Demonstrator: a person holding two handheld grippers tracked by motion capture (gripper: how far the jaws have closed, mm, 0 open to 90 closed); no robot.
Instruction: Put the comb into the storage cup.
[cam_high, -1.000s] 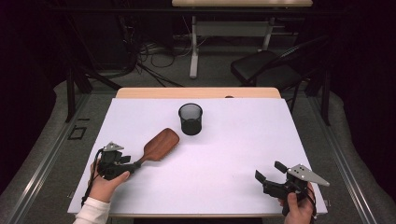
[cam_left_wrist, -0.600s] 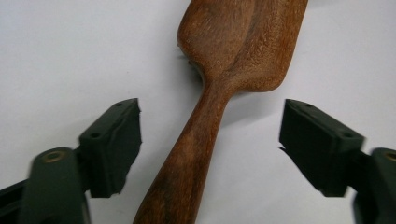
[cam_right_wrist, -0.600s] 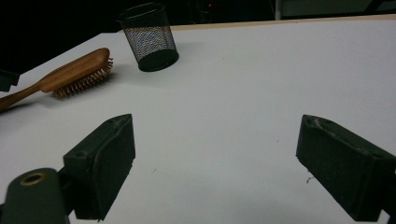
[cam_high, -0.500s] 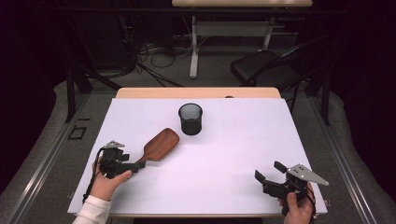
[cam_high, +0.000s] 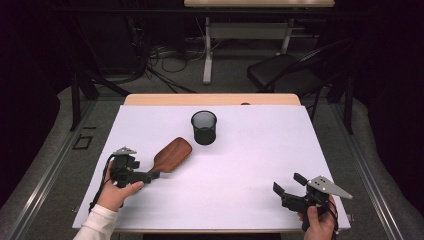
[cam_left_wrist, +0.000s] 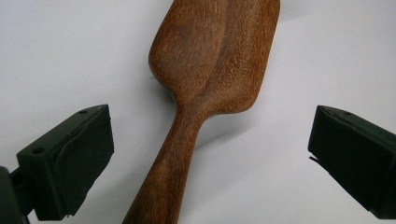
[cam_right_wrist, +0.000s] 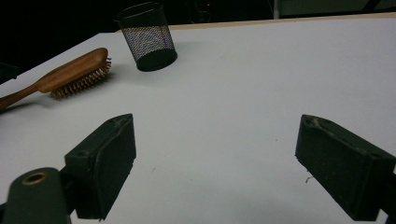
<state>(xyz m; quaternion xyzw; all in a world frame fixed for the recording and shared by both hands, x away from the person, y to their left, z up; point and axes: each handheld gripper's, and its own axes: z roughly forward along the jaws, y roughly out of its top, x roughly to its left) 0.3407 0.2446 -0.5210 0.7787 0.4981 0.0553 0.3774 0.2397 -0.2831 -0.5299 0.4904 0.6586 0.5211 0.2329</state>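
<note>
A brown wooden hairbrush (cam_high: 172, 154) lies bristles down on the white table sheet (cam_high: 250, 165), left of centre, its handle pointing toward the person's left hand. My left gripper (cam_high: 152, 175) straddles that handle. In the left gripper view the jaws have just been opening and stand wide on either side of the hairbrush (cam_left_wrist: 205, 70), with neither pad touching the wood. My right gripper (cam_high: 288, 183) rests open near the front right corner with nothing between its jaws. From the right gripper view the hairbrush (cam_right_wrist: 74, 70) lies far off at the upper left.
A black mesh cup (cam_high: 204, 127) stands upright behind the brush, near the middle of the table's far half, and shows again as the mesh cup (cam_right_wrist: 147, 37) in the right gripper view. A wooden table edge (cam_high: 210, 99) runs along the back. A dark chair (cam_high: 280, 72) stands beyond it.
The left gripper's jaws have spread away from the brush handle. The brush lies in the same place, and the right gripper has kept still.
</note>
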